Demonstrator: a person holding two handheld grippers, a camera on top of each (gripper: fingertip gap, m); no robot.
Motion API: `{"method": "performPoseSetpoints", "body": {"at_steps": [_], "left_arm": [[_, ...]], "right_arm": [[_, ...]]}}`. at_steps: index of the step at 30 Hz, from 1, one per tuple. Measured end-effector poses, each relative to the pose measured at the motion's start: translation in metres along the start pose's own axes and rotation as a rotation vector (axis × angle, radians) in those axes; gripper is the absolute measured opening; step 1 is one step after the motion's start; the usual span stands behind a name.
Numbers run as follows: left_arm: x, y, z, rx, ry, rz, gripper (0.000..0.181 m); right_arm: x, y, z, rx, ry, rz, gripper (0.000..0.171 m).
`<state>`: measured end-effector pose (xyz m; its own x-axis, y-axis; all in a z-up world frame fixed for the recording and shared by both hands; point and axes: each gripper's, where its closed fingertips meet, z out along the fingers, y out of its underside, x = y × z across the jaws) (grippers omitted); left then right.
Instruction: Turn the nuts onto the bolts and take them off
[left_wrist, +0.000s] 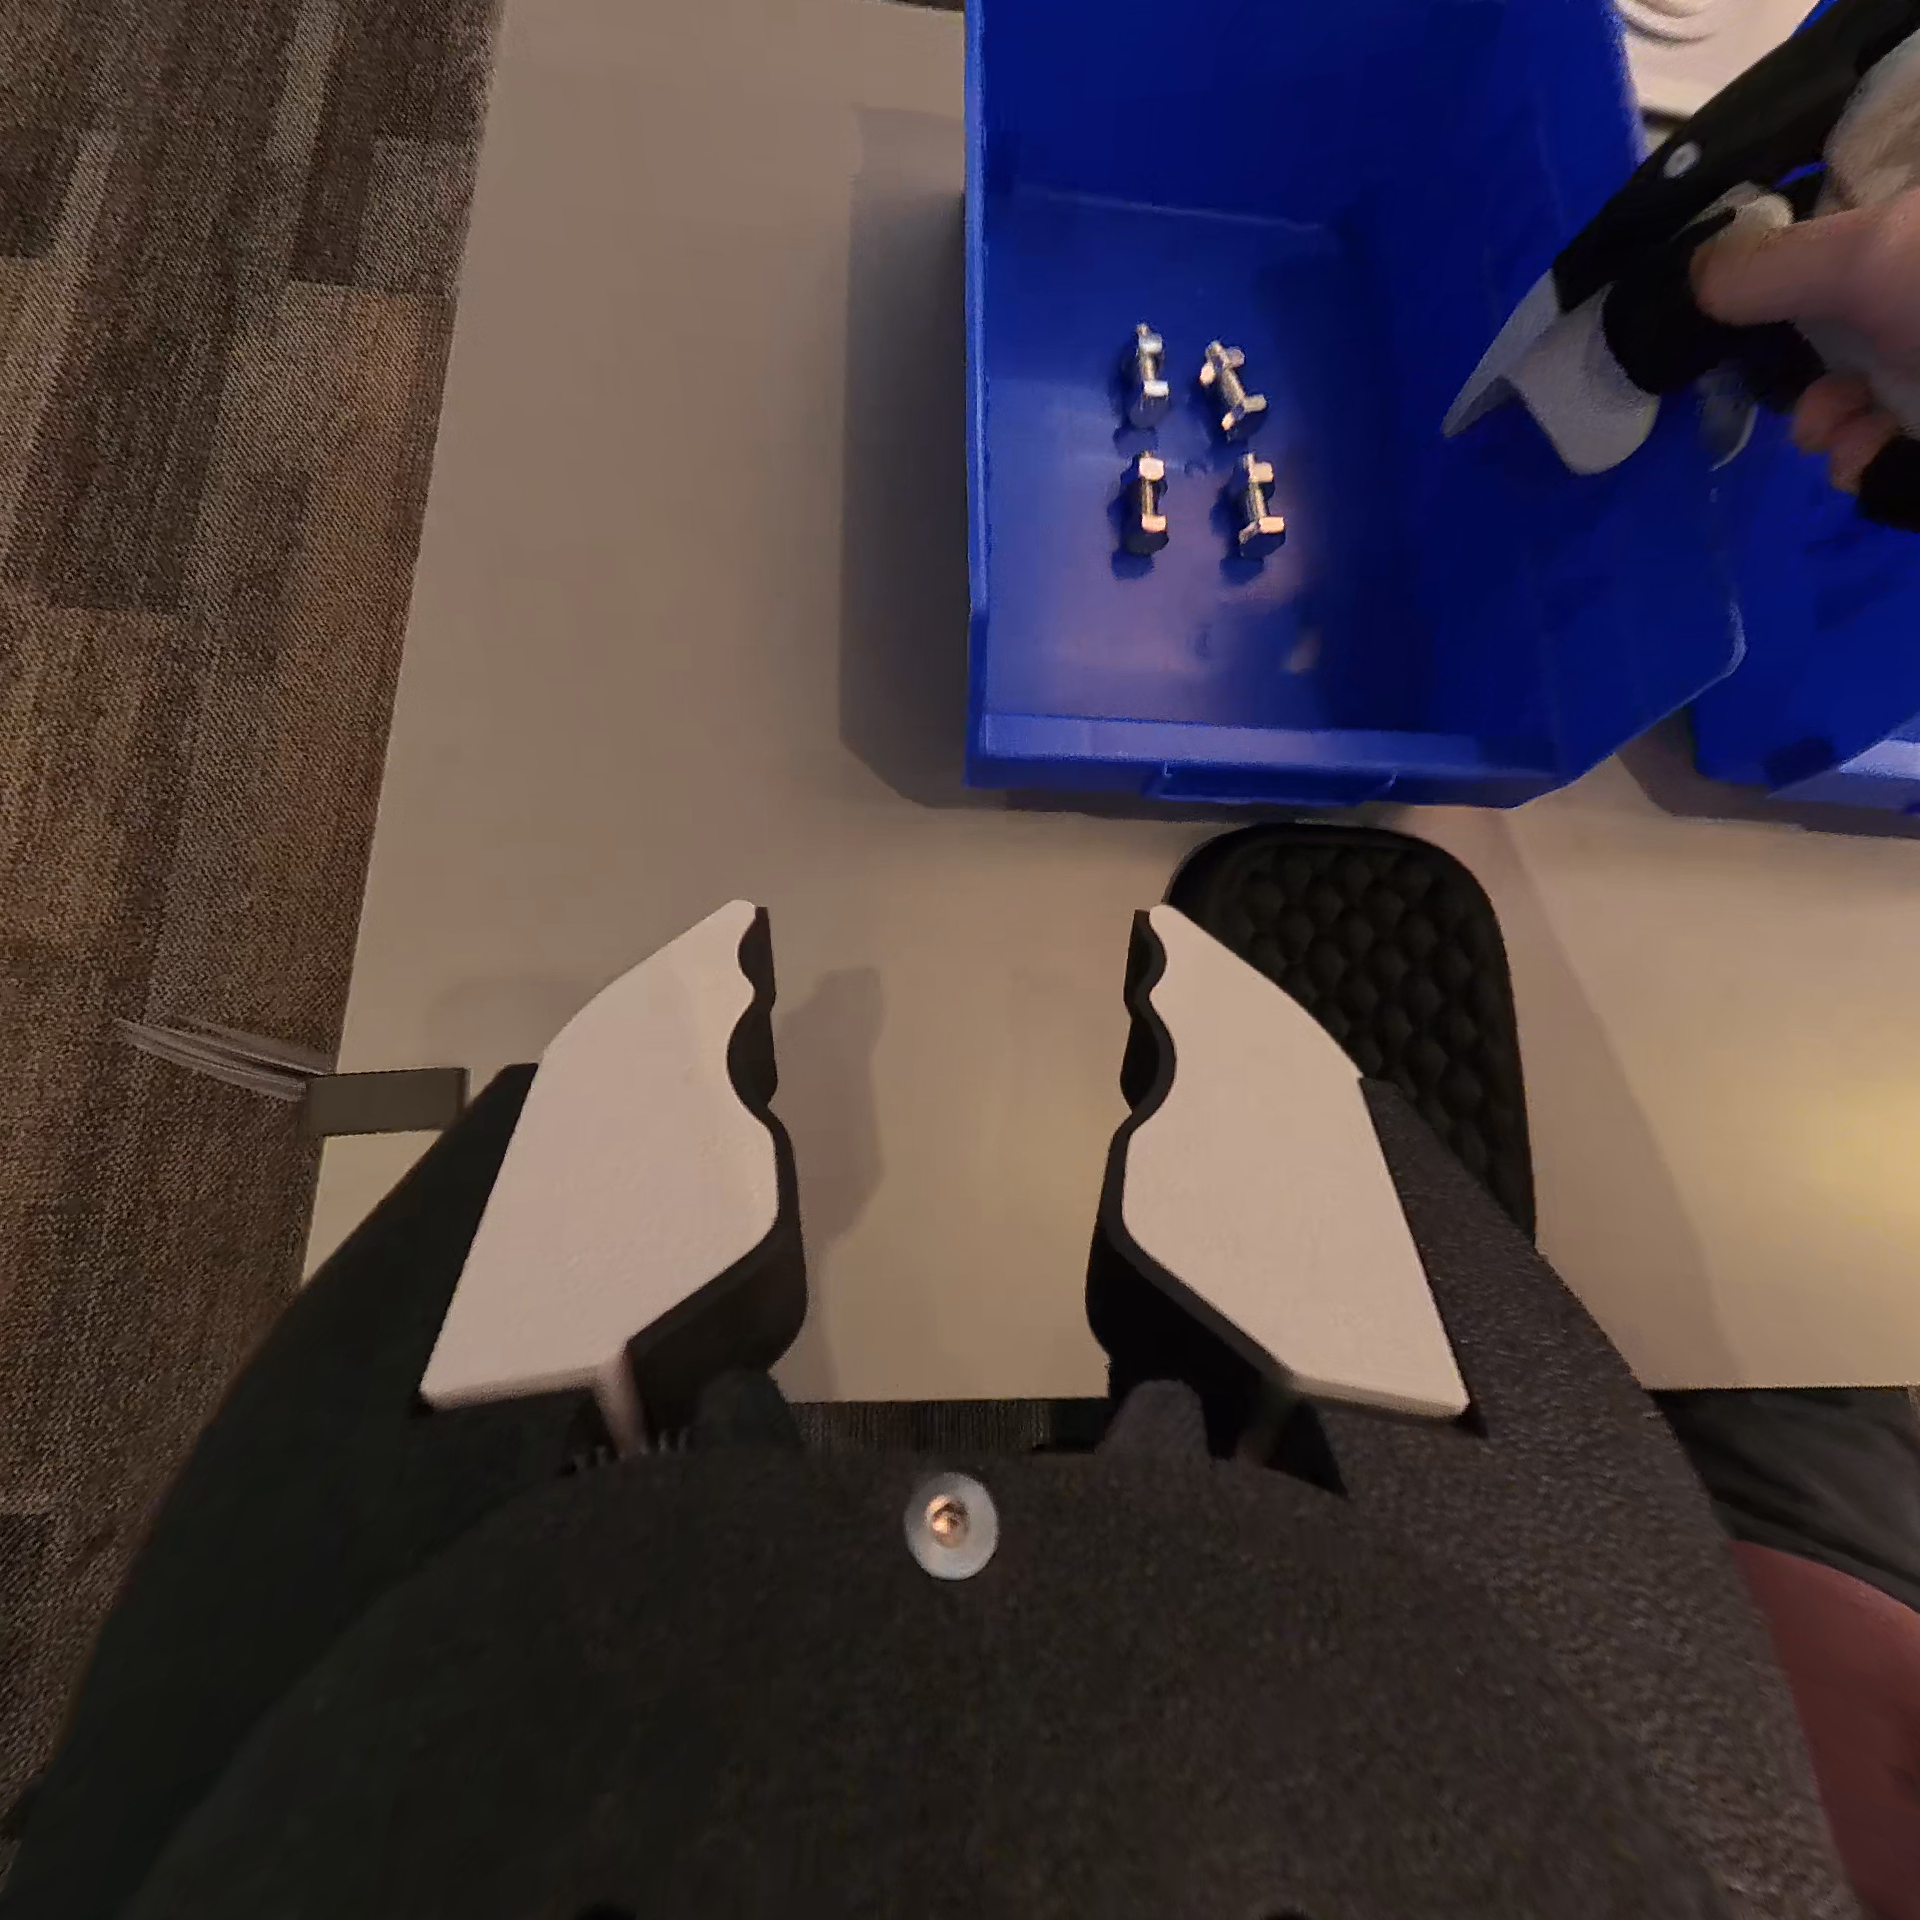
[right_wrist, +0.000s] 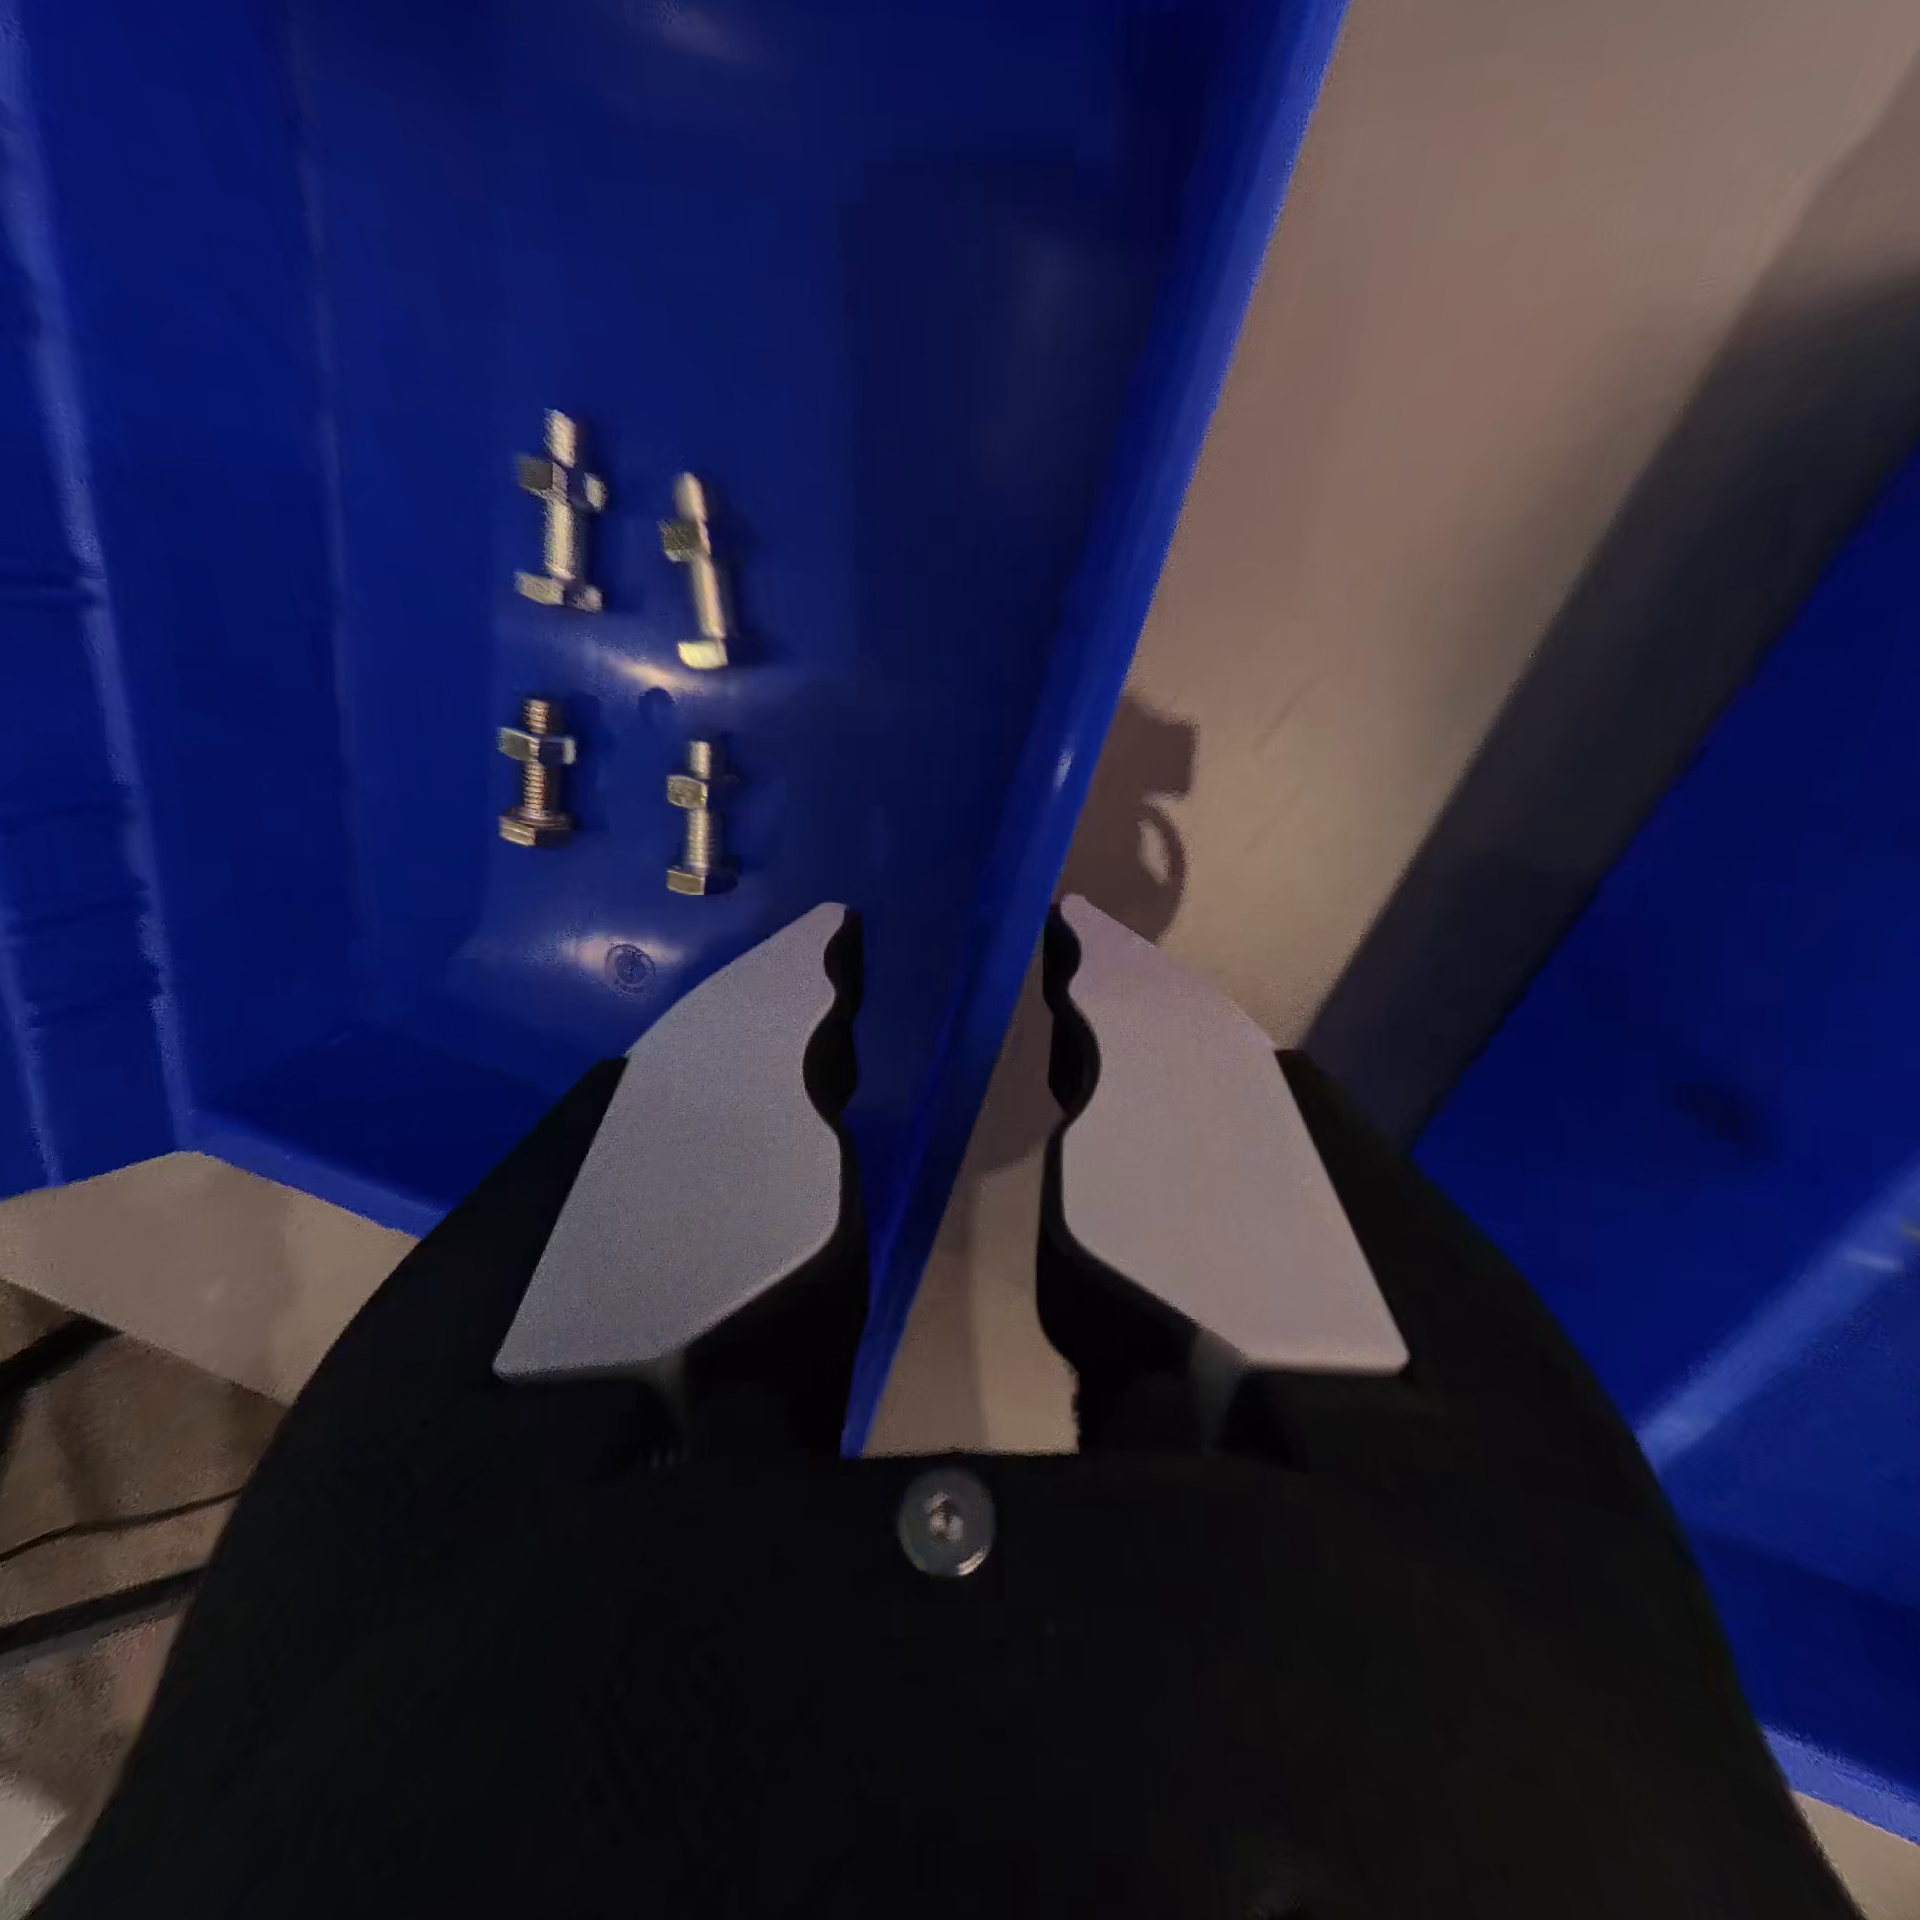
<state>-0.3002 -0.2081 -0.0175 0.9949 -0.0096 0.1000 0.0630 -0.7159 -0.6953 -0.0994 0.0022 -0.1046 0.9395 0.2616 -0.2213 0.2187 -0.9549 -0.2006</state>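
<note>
Several silver bolts (left_wrist: 1231, 390), each with a square nut on its shaft, lie on the floor of a blue bin (left_wrist: 1247, 748). They also show in the right wrist view (right_wrist: 535, 774), to the left of the gripper. My left gripper (left_wrist: 953, 920) is open and empty above the bare table, in front of the bin. My right gripper (right_wrist: 953, 914) is open, and the bin's right wall (right_wrist: 1143, 520) passes between its fingers. In the left wrist view the right gripper (left_wrist: 1522, 431) hangs over that wall, held by a hand.
A second blue bin (left_wrist: 1818, 727) stands close to the right of the first and also shows in the right wrist view (right_wrist: 1766, 1143). A black mesh pad (left_wrist: 1382, 966) lies in front of the bin. The beige table (left_wrist: 675, 520) ends at the left above brown carpet (left_wrist: 156, 623). My hands' fingertips stand some 30 cm from each other.
</note>
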Motion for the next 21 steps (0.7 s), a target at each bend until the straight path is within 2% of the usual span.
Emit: {"method": "performPoseSetpoints", "body": {"at_steps": [2, 5, 7, 8, 10, 14, 19, 21], "left_arm": [[0.001, -0.005, -0.003, 0.024, 0.001, -0.001, 0.065], [0.000, -0.007, -0.010, 0.055, -0.004, 0.010, 0.065], [-0.001, -0.007, -0.014, 0.078, 0.000, 0.009, 0.064], [-0.002, -0.006, -0.015, 0.087, 0.001, 0.003, 0.064], [-0.006, -0.007, -0.016, 0.092, -0.006, -0.016, 0.064], [0.001, -0.016, -0.013, 0.105, 0.000, -0.020, 0.063], [0.036, -0.028, -0.005, 0.112, 0.028, 0.035, 0.062], [0.051, -0.032, -0.001, 0.108, 0.040, 0.060, 0.062]], "right_arm": [[0.001, -0.020, -0.037, 0.115, 0.032, -0.096, 0.041], [0.012, -0.049, -0.129, 0.453, 0.106, -0.300, 0.042], [0.048, -0.033, -0.180, 0.584, 0.185, -0.378, 0.055], [0.075, -0.020, -0.192, 0.591, 0.228, -0.391, 0.057], [0.149, 0.011, -0.193, 0.480, 0.334, -0.304, 0.065], [0.252, 0.064, -0.151, 0.229, 0.334, -0.083, 0.065], [0.300, 0.101, -0.106, 0.055, 0.345, -0.015, 0.059], [0.304, 0.109, -0.092, 0.008, 0.279, 0.002, 0.045]]}}
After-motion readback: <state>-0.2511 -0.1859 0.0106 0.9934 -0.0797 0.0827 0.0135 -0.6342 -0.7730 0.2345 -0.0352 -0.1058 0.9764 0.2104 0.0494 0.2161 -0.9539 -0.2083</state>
